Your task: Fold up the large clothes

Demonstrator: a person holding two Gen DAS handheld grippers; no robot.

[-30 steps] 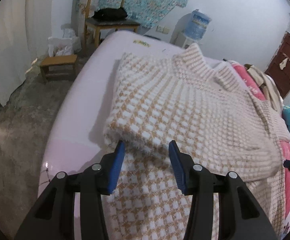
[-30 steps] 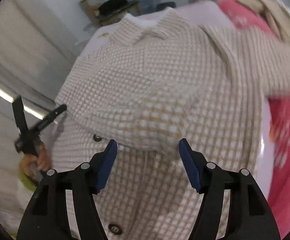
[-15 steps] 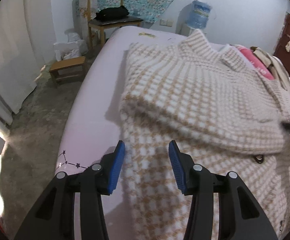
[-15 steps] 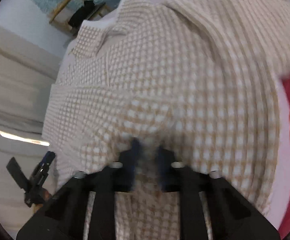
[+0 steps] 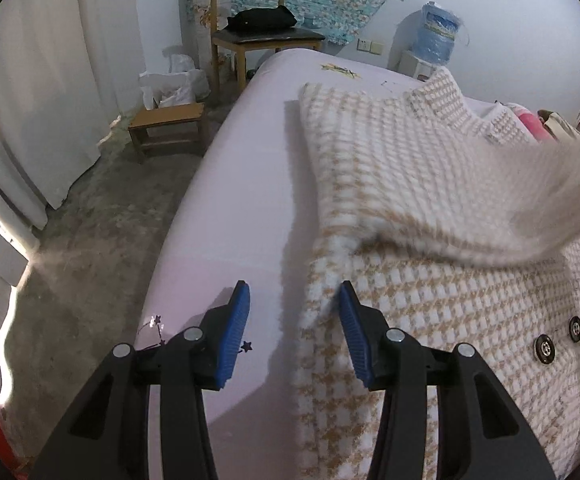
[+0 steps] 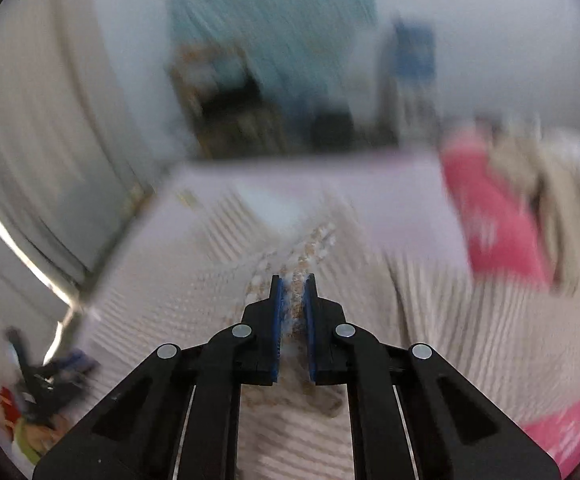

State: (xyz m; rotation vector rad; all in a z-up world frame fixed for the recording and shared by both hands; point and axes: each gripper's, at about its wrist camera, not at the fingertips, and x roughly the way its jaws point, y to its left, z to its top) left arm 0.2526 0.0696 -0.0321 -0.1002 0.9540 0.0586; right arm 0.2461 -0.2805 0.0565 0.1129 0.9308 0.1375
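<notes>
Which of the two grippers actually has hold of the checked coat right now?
The right gripper: its blue pads are pinched on the checked coat. The left gripper is open, straddling the coat's edge.

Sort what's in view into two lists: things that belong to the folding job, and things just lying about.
Part of the job:
checked coat
bed it lies on
right gripper, shut on the coat
left gripper, open beside the coat's edge

Just lying about:
wooden chair with a black bag
small stool
water bottle
pink bedding

Home bedroom, bed (image 5: 226, 208), wooden chair (image 5: 250, 36), curtains (image 5: 50, 92)
</notes>
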